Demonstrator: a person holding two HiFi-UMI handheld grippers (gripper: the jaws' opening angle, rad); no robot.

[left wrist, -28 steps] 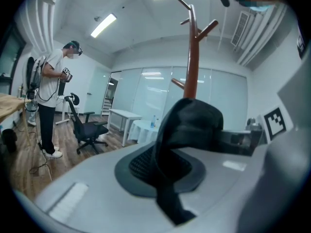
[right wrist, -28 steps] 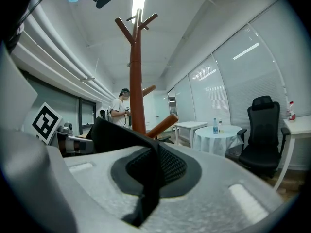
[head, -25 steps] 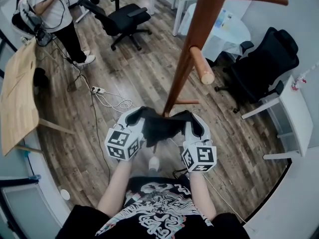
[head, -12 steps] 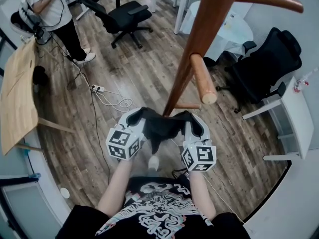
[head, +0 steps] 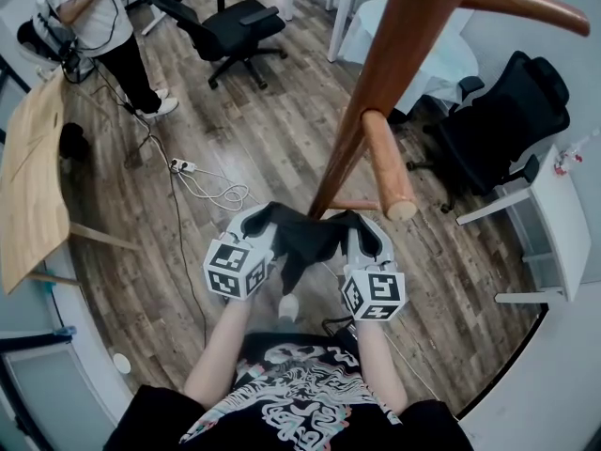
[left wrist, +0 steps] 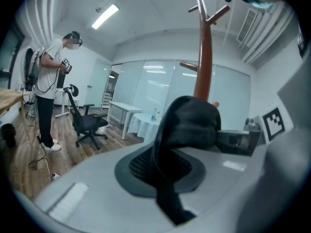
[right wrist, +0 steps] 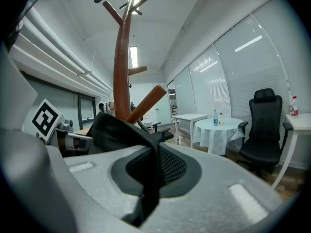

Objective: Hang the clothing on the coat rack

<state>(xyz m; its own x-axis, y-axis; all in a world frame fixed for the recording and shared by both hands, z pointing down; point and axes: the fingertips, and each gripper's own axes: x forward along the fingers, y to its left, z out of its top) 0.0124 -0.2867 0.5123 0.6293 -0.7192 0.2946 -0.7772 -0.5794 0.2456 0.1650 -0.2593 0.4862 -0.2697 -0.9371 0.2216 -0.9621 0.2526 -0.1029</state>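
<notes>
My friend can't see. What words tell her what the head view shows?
Seen from above, the left gripper and right gripper each pinch one side of a dark piece of clothing, held in front of a brown wooden coat rack. Around them are a wood floor, black office chairs and another person standing.
</notes>
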